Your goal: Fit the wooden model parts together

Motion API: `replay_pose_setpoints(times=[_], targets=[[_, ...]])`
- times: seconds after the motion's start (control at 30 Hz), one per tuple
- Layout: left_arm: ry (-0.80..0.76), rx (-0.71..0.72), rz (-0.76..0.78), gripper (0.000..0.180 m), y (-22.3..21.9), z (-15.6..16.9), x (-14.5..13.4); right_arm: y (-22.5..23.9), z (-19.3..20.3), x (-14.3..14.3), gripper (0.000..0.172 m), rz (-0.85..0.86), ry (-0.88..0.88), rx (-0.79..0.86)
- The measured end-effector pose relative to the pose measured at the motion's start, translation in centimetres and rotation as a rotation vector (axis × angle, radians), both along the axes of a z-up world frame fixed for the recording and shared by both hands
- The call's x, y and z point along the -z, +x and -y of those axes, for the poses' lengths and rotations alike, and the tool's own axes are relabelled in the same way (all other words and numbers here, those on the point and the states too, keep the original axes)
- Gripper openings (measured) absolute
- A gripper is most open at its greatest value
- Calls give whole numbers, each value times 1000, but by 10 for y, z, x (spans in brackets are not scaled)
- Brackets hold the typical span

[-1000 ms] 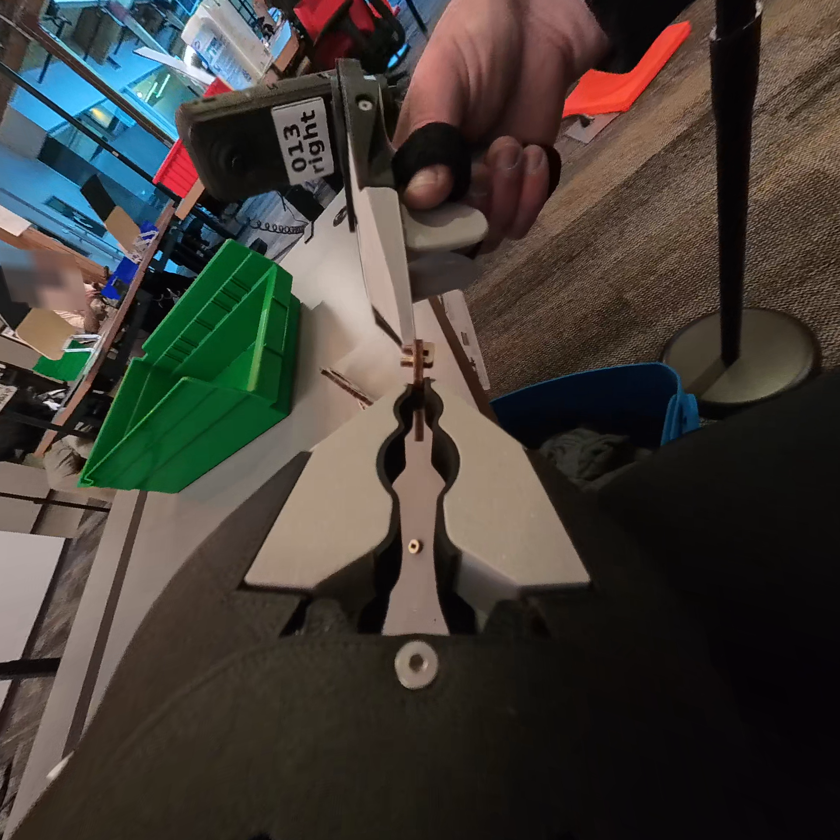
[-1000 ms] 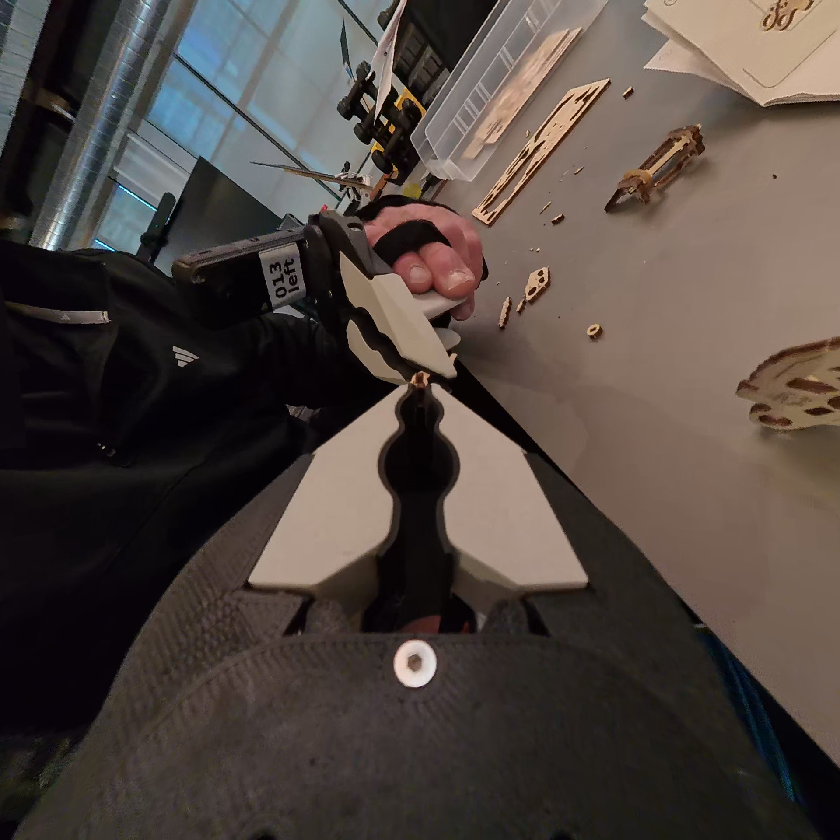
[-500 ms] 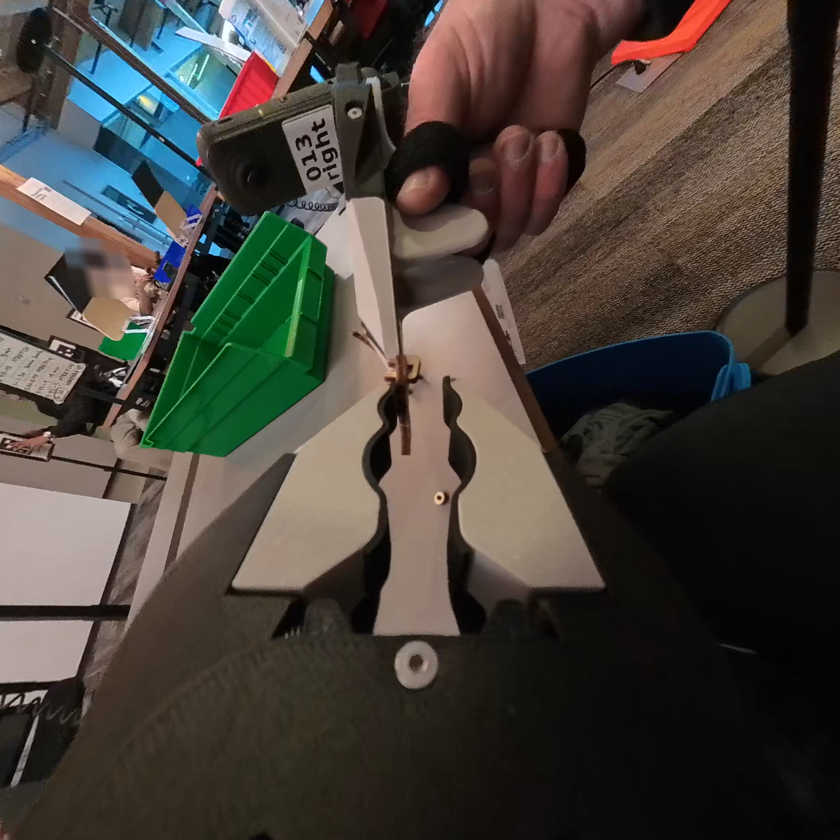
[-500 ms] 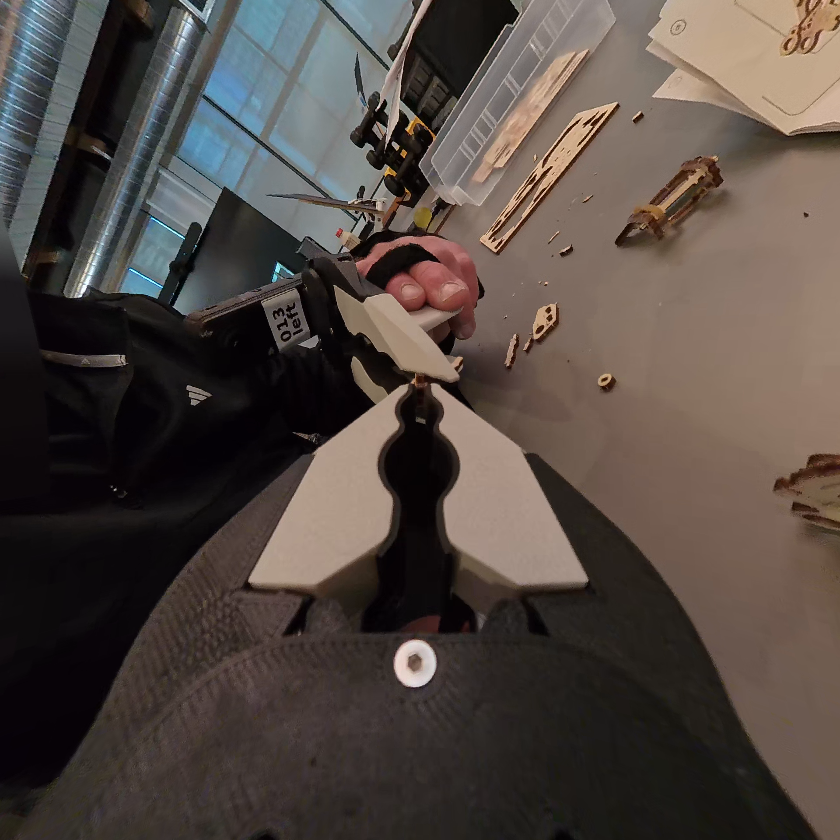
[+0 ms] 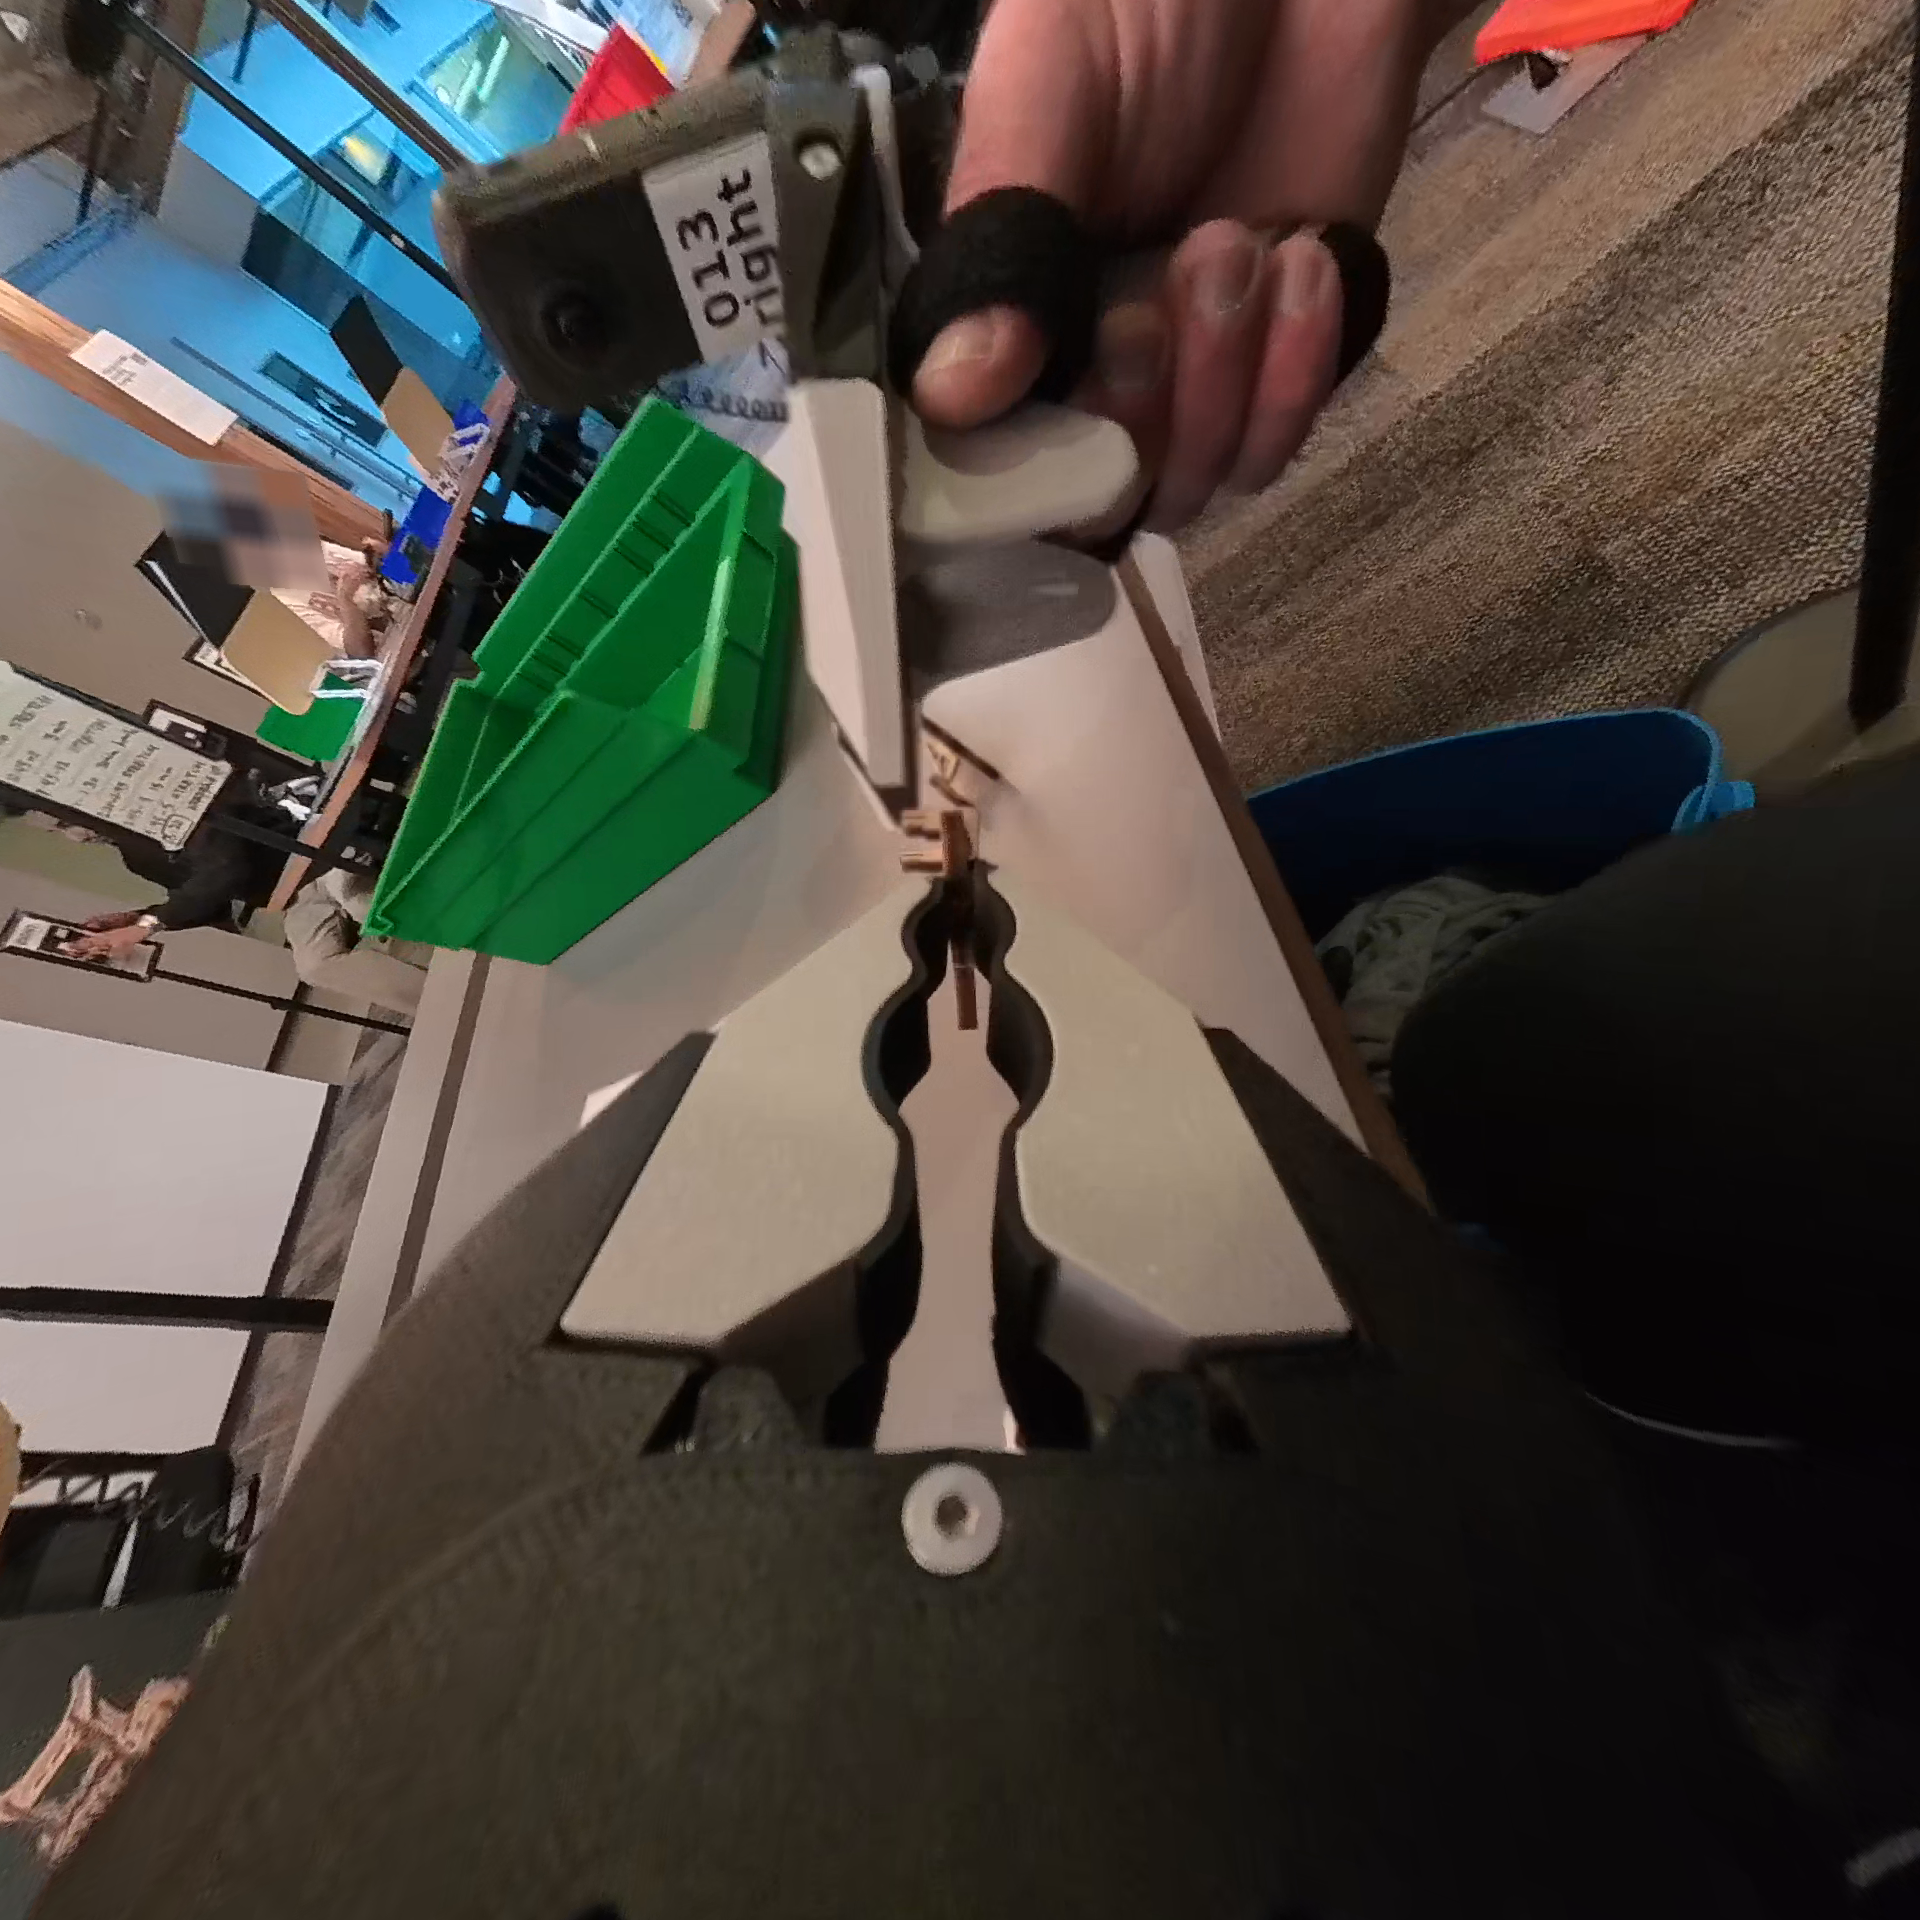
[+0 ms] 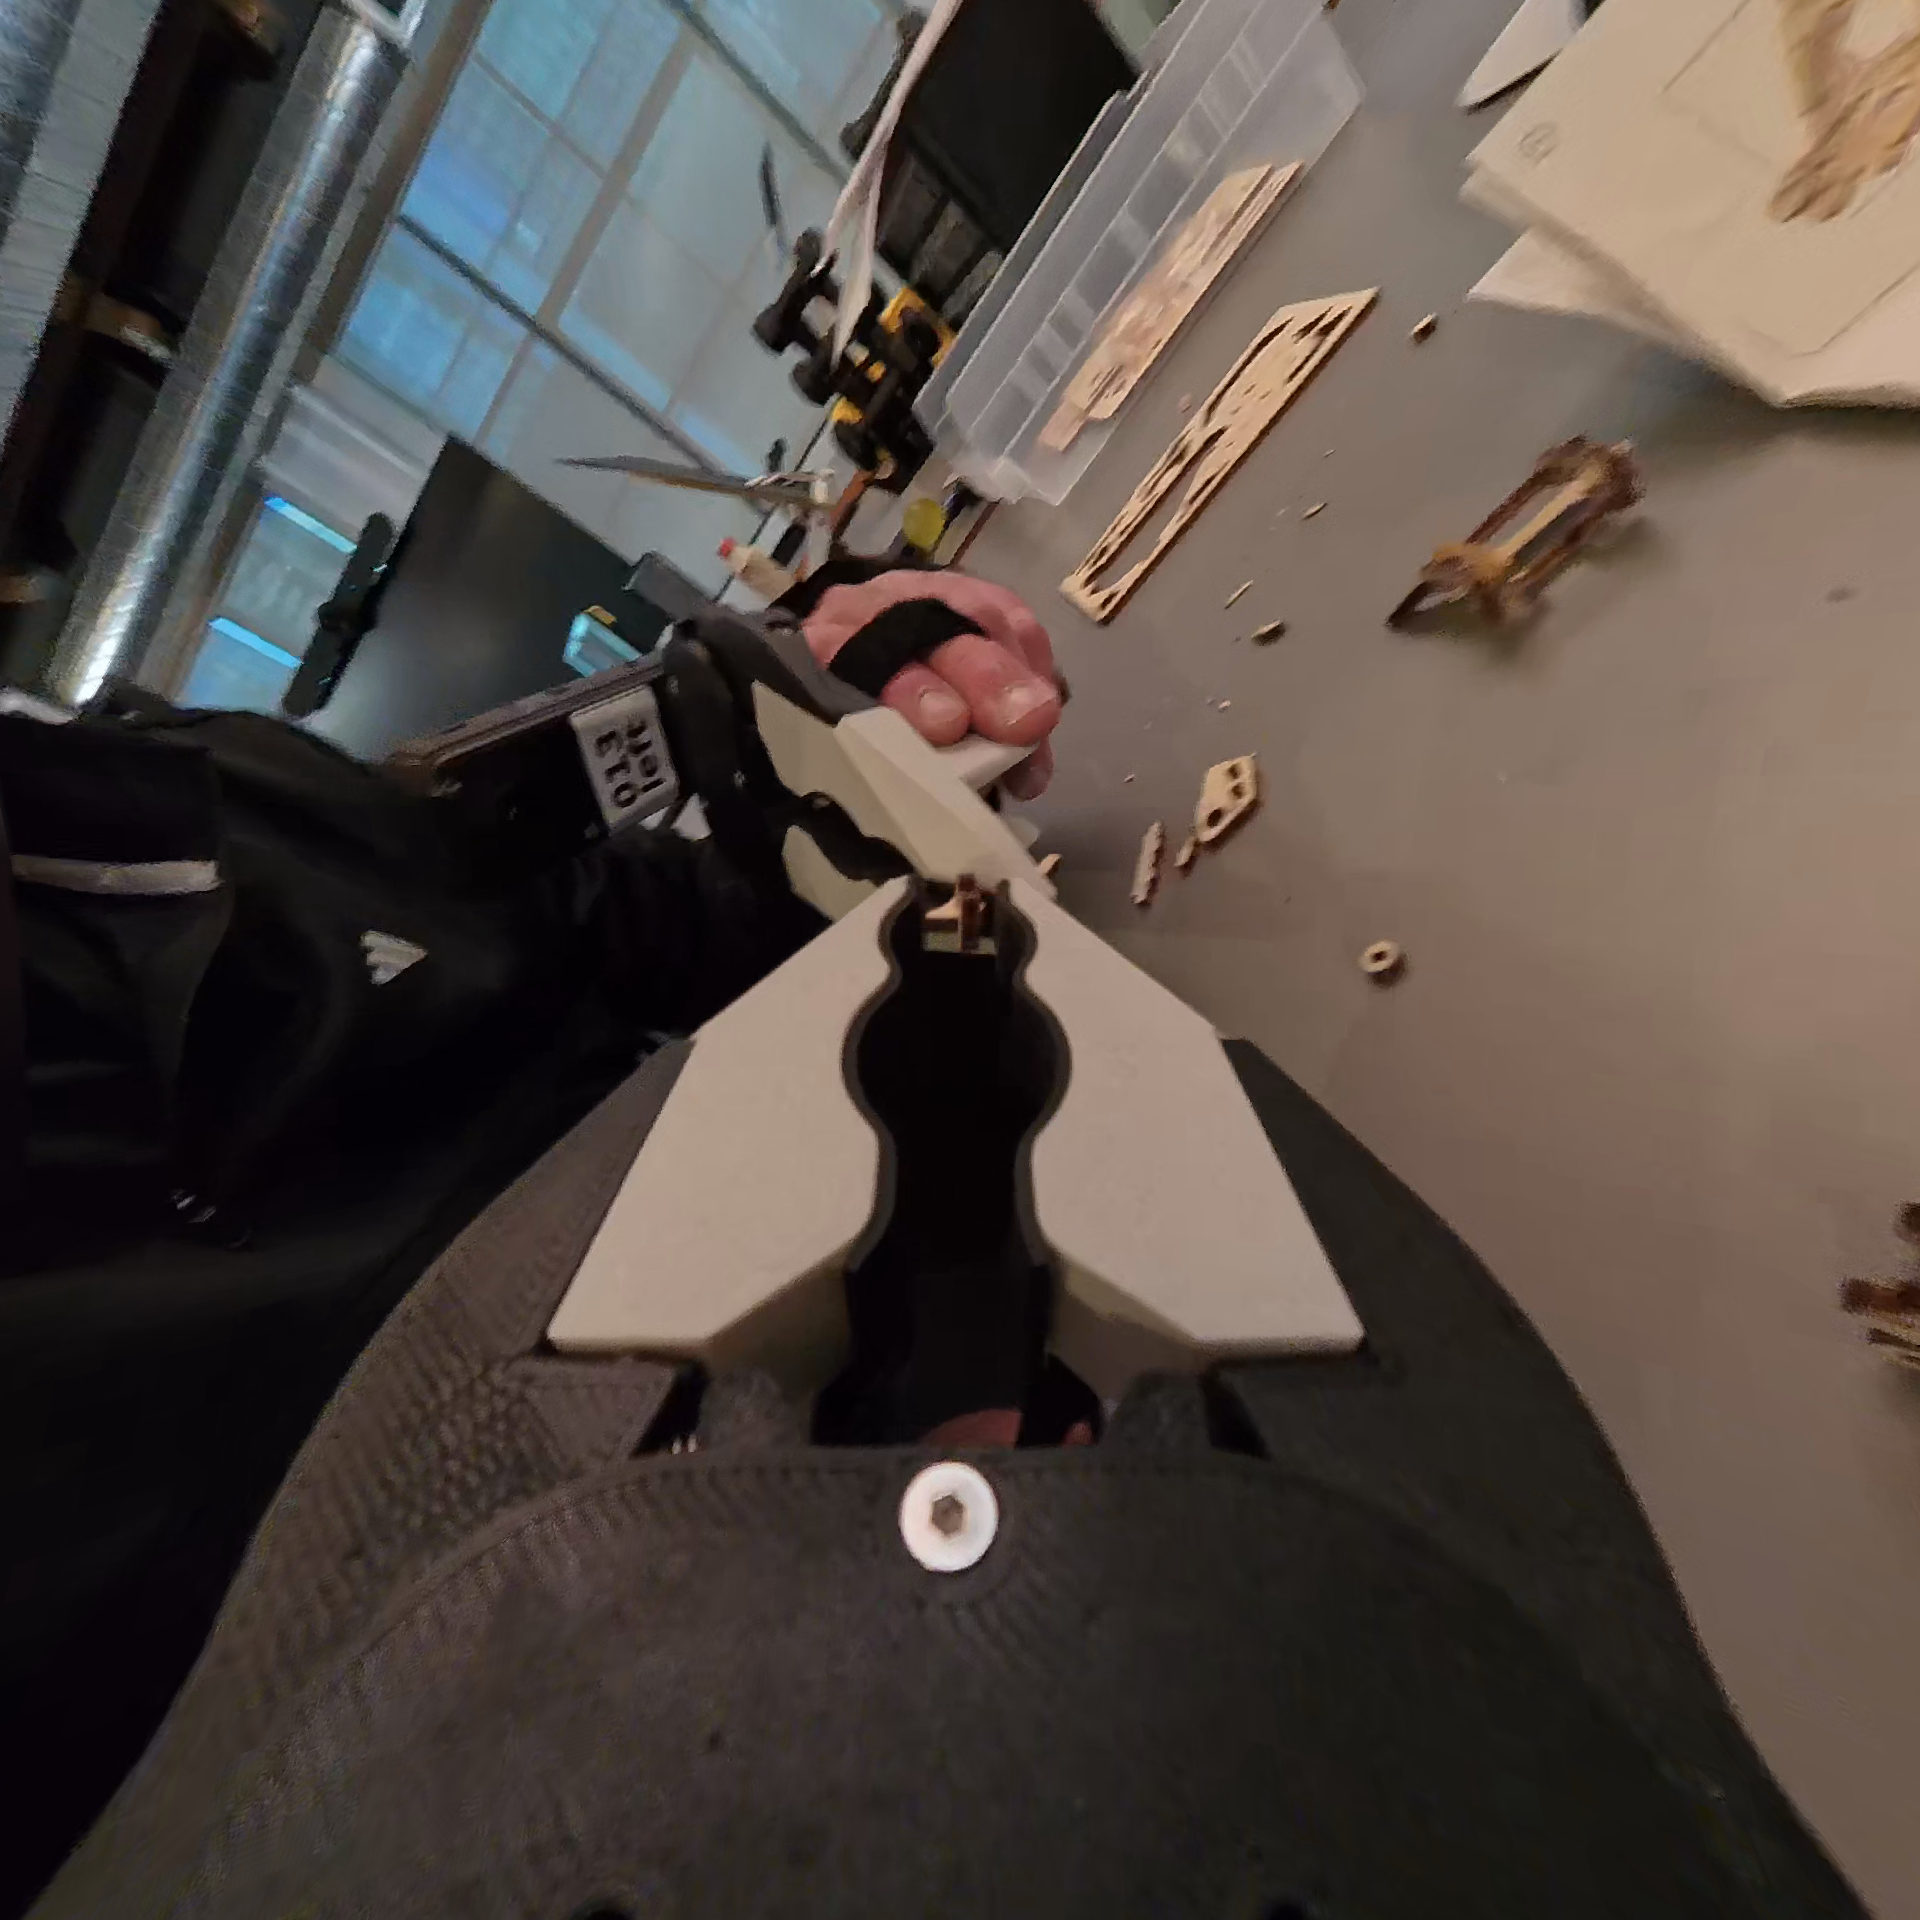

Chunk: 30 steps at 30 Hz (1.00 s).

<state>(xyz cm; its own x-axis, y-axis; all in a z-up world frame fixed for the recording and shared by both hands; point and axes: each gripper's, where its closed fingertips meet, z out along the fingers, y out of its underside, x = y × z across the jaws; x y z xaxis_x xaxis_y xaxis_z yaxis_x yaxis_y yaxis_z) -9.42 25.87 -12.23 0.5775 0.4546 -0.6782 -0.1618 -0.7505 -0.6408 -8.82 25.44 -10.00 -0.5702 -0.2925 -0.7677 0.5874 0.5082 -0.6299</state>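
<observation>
My left hand-held gripper was clamped on a thin dark wooden strip, its far end seated in a small pale slotted piece. My right hand-held gripper stood parted around that joint. Loose parts beyond on the tabletop remained unfitted.

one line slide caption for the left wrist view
Left gripper pinches a thin wooden strip edge-on, meeting a small wooden part at the right gripper above a table.

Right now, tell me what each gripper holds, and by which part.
The left gripper pinches a thin dark wooden strip near its middle. The right gripper brackets the small pale wooden piece; contact unclear.
</observation>
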Motion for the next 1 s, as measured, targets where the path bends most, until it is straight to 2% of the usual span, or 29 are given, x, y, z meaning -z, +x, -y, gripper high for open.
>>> replay_pose_setpoints(times=[0.03, 0.23, 0.3, 0.37, 0.6, 0.67, 0.77, 0.87, 1.0], targets=[[-4, -2, 14, 1, 1, 3, 3, -5, 3, 0, 16, -19, 4, 30], [-26, -5, 108, 1, 3, 13, 20, 1, 8, 11, 16, -231, 44, 63], [7, -9, 172, 1, 2, 12, 25, -3, 7, 18, 16, -357, 56, 98], [48, -15, 303, 1, 2, 12, 35, -4, 5, 18, 17, -464, 34, 130], [144, 85, 412, 1, 5, 4, 30, -3, 2, 33, 25, -953, 7, 123], [167, 118, 429, 1, 7, 0, 27, -5, 4, 37, 25, -1029, 18, 111], [193, 131, 443, 1, 5, -1, 24, 0, 6, 35, 12, -1068, -19, 82], [192, 145, 466, 1, 5, -1, 25, 1, 5, 36, 10, -1079, -24, 63], [234, 157, 541, 4, 4, -2, 30, 0, 5, 38, 10, -952, -6, 83]])
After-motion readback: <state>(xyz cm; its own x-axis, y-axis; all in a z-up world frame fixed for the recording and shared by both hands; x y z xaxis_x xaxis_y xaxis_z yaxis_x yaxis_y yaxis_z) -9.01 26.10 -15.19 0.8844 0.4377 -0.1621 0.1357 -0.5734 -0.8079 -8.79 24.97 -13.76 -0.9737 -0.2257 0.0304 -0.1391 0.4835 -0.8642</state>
